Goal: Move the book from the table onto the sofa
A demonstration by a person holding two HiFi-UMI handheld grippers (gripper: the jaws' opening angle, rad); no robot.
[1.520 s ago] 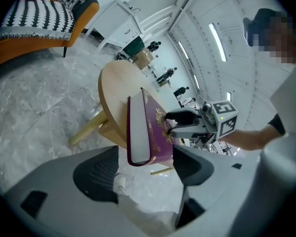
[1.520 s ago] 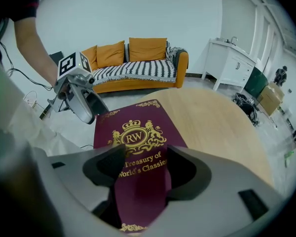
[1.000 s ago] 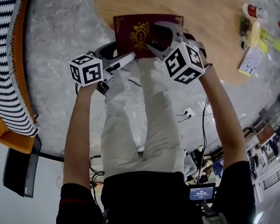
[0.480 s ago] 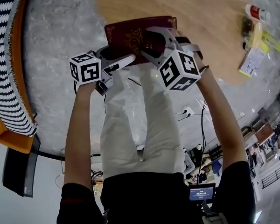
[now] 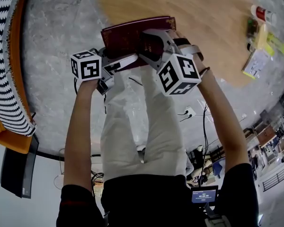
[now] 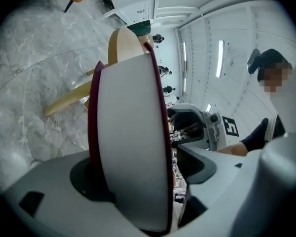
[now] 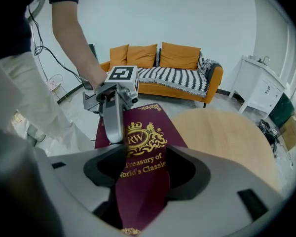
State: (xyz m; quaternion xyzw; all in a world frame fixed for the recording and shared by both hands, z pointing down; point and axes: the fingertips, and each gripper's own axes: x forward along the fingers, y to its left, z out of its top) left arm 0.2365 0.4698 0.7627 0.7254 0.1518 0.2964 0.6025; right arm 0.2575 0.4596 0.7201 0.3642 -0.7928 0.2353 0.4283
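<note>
A maroon book (image 5: 128,34) with a gold crest hangs over the near edge of the round wooden table (image 5: 194,8), held between both grippers. My left gripper (image 5: 117,59) is shut on its left edge; in the left gripper view the book's (image 6: 133,147) white page block stands edge-on between the jaws. My right gripper (image 5: 150,44) is shut on the cover, and the title side of the book (image 7: 143,147) fills the gap of its jaws. The orange sofa (image 7: 177,73) with a striped throw stands behind, beyond my left gripper (image 7: 113,107).
Bottles and packets (image 5: 262,30) lie at the table's far right. The sofa's striped throw (image 5: 4,56) runs along the head view's left edge. Cables and a socket strip (image 5: 190,113) lie on the marble floor. A white cabinet (image 7: 261,90) stands right of the sofa.
Both grippers have carried the book leftward, and it now tilts with its left part past the table edge. The right gripper's cube has shifted left with it.
</note>
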